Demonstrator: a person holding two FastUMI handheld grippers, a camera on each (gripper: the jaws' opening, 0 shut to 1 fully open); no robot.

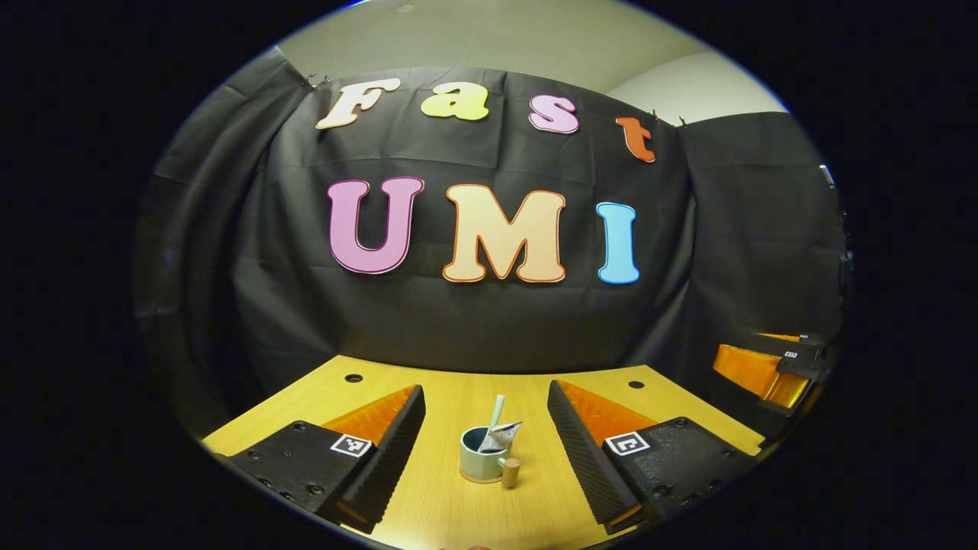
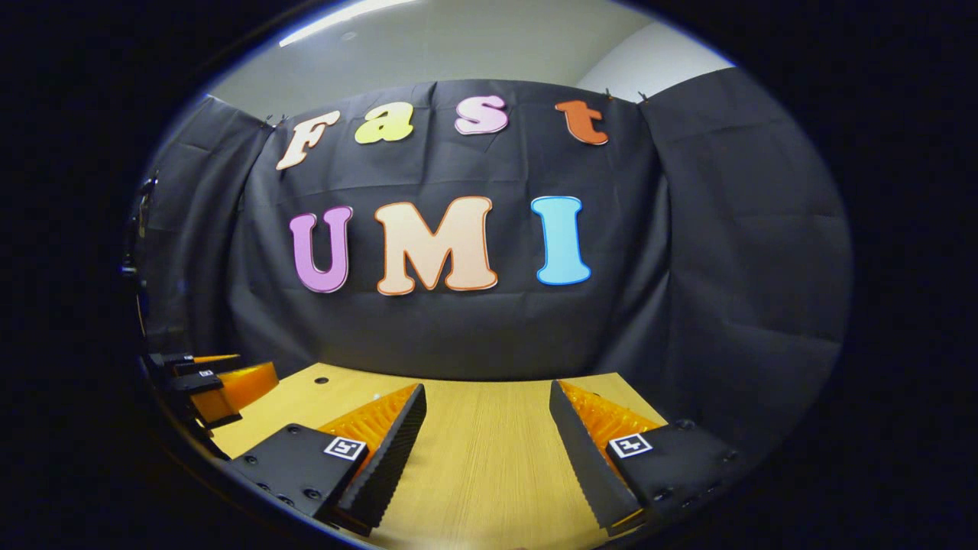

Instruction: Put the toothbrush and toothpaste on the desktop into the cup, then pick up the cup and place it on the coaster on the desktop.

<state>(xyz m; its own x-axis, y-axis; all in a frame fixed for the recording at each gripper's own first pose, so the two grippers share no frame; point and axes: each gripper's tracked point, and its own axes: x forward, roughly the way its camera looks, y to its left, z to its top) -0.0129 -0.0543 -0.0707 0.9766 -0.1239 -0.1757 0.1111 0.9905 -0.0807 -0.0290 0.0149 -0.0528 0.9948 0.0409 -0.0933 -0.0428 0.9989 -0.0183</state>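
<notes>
In the left gripper view a pale green cup (image 1: pixel 480 454) with a wooden handle stands on a round coaster (image 1: pixel 481 478) on the wooden desk. A white toothbrush (image 1: pixel 497 412) and a crumpled toothpaste tube (image 1: pixel 502 436) stick out of the cup. My left gripper (image 1: pixel 486 397) is open, and the cup stands apart from its two fingers in the gap between them. The right gripper (image 1: pixel 772 367) shows at that view's right edge. In the right gripper view my right gripper (image 2: pixel 487 393) is open over bare desk, with the left gripper (image 2: pixel 206 382) at the left edge.
The wooden desk (image 2: pixel 474 458) runs back to the black cloth wall. Two small round holes (image 1: pixel 353 378) (image 1: pixel 636 385) sit near the desk's far corners.
</notes>
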